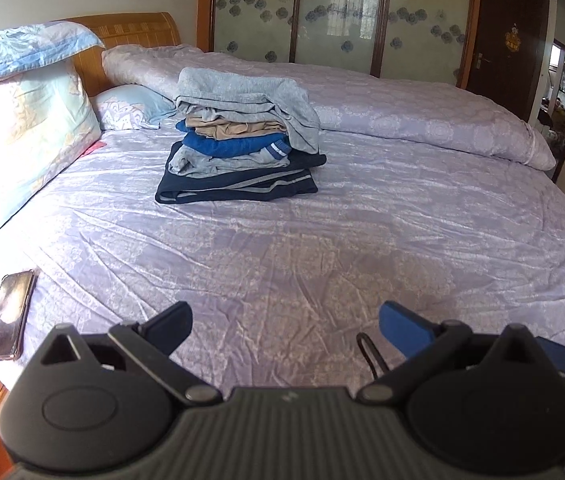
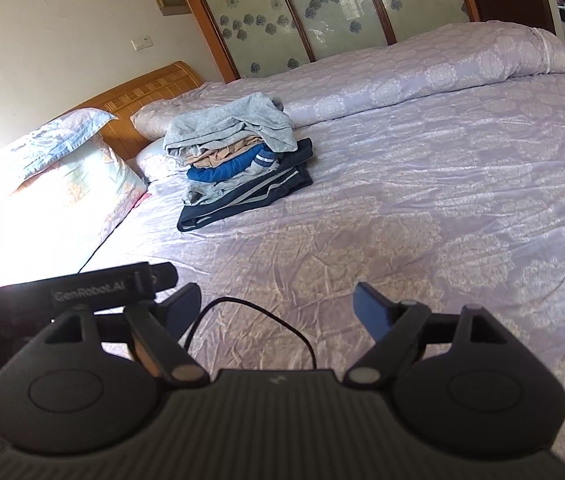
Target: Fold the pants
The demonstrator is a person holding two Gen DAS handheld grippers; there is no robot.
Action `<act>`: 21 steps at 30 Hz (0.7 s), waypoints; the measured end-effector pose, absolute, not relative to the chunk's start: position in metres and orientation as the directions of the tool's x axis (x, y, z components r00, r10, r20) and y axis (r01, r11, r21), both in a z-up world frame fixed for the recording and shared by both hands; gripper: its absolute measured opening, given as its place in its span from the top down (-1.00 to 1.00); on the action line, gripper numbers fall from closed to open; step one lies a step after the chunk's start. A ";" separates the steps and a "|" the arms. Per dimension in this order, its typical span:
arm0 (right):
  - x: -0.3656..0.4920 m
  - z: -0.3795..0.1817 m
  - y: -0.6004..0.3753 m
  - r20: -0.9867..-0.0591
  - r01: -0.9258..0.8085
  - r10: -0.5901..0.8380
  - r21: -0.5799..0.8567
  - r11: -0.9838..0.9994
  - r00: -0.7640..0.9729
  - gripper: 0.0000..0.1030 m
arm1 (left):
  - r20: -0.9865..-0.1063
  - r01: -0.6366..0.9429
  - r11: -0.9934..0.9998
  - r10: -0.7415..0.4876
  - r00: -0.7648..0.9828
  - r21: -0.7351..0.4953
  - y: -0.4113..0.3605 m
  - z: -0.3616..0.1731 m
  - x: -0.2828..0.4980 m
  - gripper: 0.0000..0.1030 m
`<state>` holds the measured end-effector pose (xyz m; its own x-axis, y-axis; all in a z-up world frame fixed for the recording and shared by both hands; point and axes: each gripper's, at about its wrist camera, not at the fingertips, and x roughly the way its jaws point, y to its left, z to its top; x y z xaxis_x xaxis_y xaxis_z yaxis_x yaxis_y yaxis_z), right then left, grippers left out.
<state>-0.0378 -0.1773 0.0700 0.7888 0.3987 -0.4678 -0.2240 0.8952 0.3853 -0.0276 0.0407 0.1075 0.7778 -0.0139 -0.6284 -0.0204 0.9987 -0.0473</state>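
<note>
A stack of folded clothes (image 1: 238, 140) is seen on the lilac bedsheet (image 1: 322, 248), near the pillows (image 1: 22, 120). The left gripper (image 1: 284, 318) and right gripper (image 2: 276, 306) are held over that bedsheet, jaws spread and empty.

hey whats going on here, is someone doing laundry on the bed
Someone is holding a two-finger tool in each hand over a bed with a purple sheet. Both the left tool and the right tool are open and empty, hovering above bare sheet. A stack of clothes sits further up the bed near the pillows, with a grey garment draped loosely on top and dark striped pants at the bottom. A phone lies at the bed's edge. Nothing is being handled at this moment.
</note>
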 end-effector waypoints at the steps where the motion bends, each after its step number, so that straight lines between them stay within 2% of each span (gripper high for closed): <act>1: -0.040 0.069 -0.177 -0.468 -0.227 0.401 0.385 0.895 0.788 -0.70 | -0.630 -0.024 0.999 -0.011 0.777 -0.047 0.041 0.107 -0.029 -1.00; 7: -0.050 0.061 -0.174 -0.479 -0.232 0.393 0.361 0.903 0.785 -0.77 | -0.654 -0.080 0.996 0.044 0.755 -0.025 0.042 0.105 -0.031 -1.00; 9: -0.052 0.057 -0.174 -0.485 -0.233 0.395 0.360 0.903 0.781 -0.85 | -0.670 -0.092 0.996 0.069 0.739 0.000 0.039 0.103 -0.031 -1.00; 21: -0.052 0.037 -0.180 -0.533 -0.202 0.396 0.386 0.900 0.748 -0.87 | -0.647 -0.106 0.986 0.165 0.745 0.130 0.020 0.098 -0.039 -1.00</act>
<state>-0.0520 -0.1805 0.0370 0.7478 0.3963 -0.5326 -0.2022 0.9001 0.3859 -0.0392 0.0203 0.0979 0.7446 0.1652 -0.6467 -0.1058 0.9858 0.1300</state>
